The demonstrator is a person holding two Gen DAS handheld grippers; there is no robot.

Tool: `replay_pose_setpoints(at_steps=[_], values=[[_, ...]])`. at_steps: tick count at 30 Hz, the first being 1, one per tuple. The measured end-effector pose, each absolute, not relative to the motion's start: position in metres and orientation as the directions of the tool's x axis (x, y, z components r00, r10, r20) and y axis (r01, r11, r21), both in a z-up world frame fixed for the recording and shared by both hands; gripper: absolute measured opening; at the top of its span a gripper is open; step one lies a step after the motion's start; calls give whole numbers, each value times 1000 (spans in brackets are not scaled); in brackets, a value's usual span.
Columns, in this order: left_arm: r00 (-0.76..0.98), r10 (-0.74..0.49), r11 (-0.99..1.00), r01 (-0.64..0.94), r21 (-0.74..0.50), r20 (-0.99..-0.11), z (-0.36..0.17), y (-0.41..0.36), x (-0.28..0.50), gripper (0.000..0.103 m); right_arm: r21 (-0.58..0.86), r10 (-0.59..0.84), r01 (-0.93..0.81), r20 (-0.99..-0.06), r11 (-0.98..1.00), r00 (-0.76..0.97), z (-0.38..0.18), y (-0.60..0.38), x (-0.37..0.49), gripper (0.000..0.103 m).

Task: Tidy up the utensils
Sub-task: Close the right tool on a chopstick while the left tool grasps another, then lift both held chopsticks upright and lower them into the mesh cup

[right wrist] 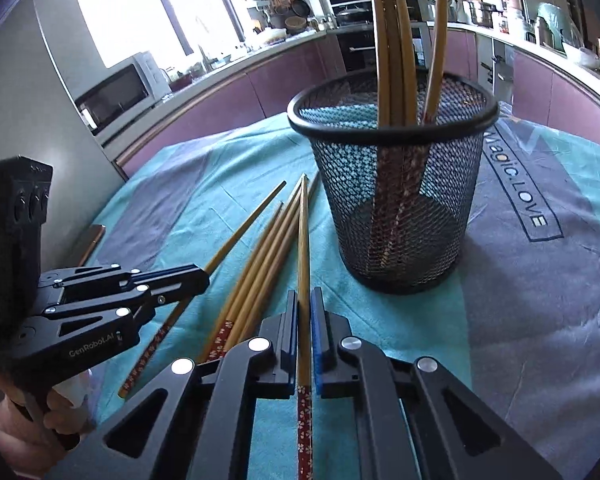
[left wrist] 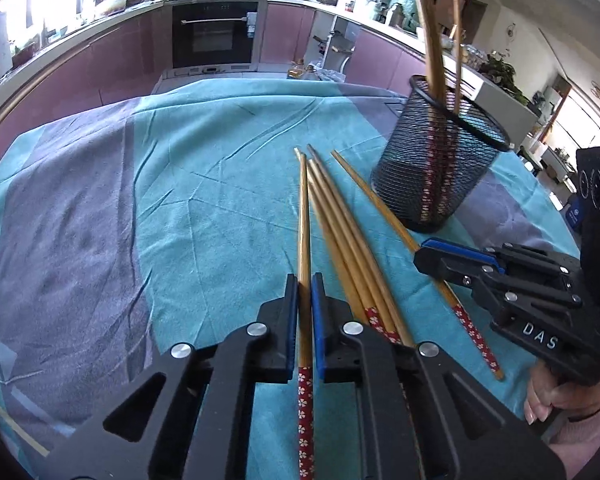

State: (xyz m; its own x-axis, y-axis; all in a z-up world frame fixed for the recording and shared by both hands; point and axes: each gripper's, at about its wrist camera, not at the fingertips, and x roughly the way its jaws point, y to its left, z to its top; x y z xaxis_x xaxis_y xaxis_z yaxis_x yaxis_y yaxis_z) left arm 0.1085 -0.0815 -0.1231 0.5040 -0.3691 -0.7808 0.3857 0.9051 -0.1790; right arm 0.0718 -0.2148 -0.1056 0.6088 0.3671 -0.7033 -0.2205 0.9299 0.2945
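The left claw [left wrist: 305, 280] was narrowed on one chopstick [left wrist: 304, 240]; the right claw [right wrist: 305, 300] likewise gripped a chopstick [right wrist: 303, 248]; loose chopsticks [left wrist: 340, 232] lay in a bundle on the teal-clothed tabletop [left wrist: 200, 200], just beside the black mesh holder [right wrist: 396, 200], which held several chopsticks upright.

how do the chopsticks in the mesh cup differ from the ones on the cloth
The chopsticks in the mesh cup stand nearly upright, patterned red ends down, plain tips in the air. The chopsticks on the cloth lie flat in a loose fan beside the mesh cup. Those in the cup are free of both grippers; two on the cloth sit between closed fingers, one per gripper. Both sets are the same tan sticks with red flowered ends.
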Motion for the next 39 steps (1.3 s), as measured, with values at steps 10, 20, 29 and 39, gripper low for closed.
replay_pose_setpoints(at_steps=[10, 20, 29, 39], values=[[476, -383, 882, 442, -162, -791, -127, -90, 102, 8, 277, 393, -283, -732, 918, 557, -110, -199, 75, 6], [441, -394, 865, 474, -164, -807, -133, -96, 118, 14, 255, 378, -293, -758, 922, 531, -116, -188, 91, 8], [453, -412, 868, 460, -188, -791, -126, -95, 125, 8, 250, 395, -317, -716, 915, 575, -98, -194, 85, 6], [495, -513, 823, 515, -240, -701, -72, -88, 111, 7, 242, 429, -359, -613, 901, 663, -49, -212, 66, 6]])
